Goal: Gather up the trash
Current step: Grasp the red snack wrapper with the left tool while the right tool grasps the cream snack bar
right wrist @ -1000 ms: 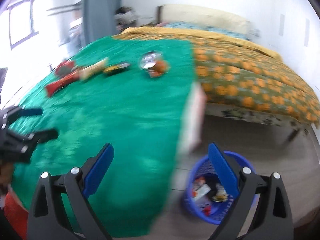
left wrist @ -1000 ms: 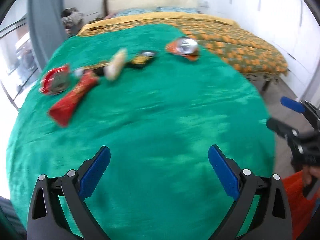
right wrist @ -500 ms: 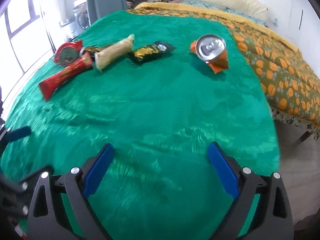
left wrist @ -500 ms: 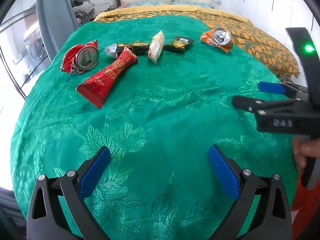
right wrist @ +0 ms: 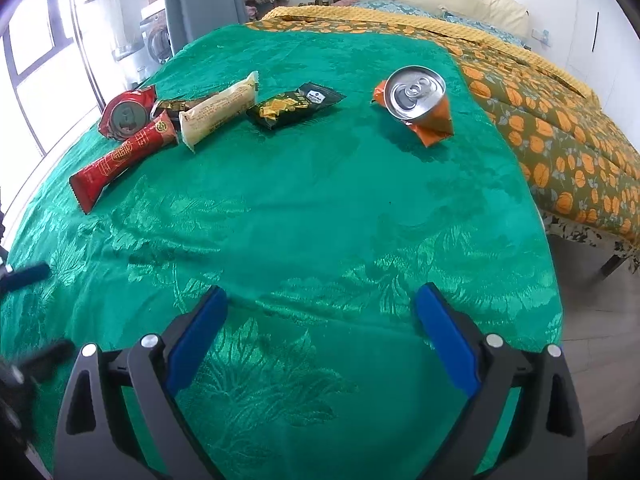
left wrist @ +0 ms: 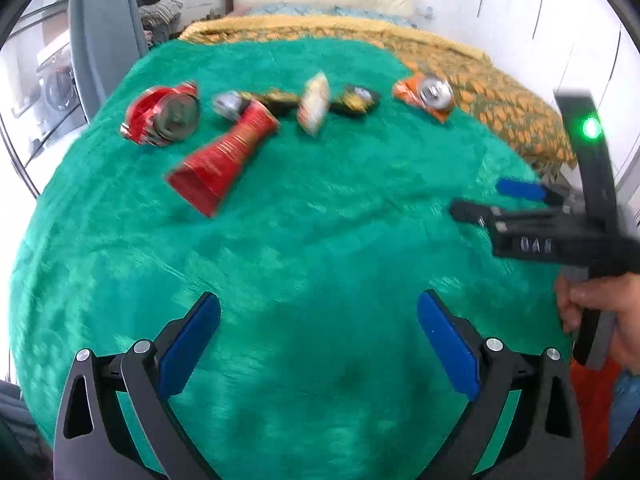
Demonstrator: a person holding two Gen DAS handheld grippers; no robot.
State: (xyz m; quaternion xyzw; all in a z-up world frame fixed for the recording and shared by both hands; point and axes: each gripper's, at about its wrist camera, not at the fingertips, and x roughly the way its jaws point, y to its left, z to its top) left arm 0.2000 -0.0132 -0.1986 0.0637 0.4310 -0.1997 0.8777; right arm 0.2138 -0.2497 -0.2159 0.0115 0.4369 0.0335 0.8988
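While both tools are easing closer than half a second ago, the litter is lying in a row across the far side of the green cloth [right wrist: 320,208] on the desk. From left: a crushed red can [right wrist: 127,115] is facing its end toward the camera; a red wrapper [right wrist: 120,160] bearing unreadable gold characters is running diagonally, near-left to far-right; a cream packet [right wrist: 218,112] is slanting likewise; a black snack bag [right wrist: 294,106]; an orange can [right wrist: 416,98], top toward the lens. The left tool [left wrist: 318,344] and right tool [right wrist: 320,336] are hovering with jaws apart, holding nothing. "DAS" is showing on the right tool's body.
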